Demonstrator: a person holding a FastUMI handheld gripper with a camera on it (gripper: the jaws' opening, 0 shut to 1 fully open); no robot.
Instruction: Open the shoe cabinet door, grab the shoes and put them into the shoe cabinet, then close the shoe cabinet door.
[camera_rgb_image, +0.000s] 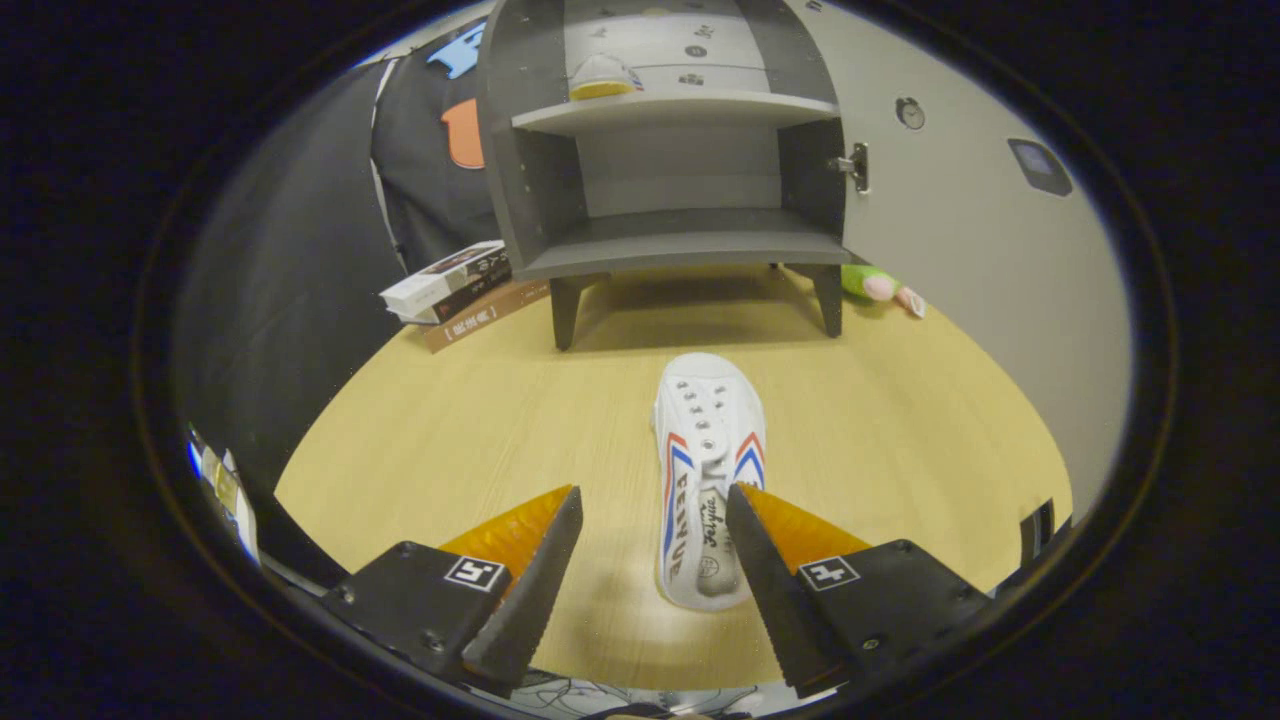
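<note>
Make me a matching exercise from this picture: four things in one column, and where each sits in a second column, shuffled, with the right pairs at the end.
Things
1. white shoe
2. stack of books
3. green plush toy
4. cabinet door

Places
A. swung open beside the shoe cabinet
B. on the table beside the cabinet's leg, on the side away from the door
C. between the open fingers of the hand-held gripper, heel end nearest
D. on the table at the foot of the open door

Pairs: 1-C, 2-B, 3-D, 4-A
</note>
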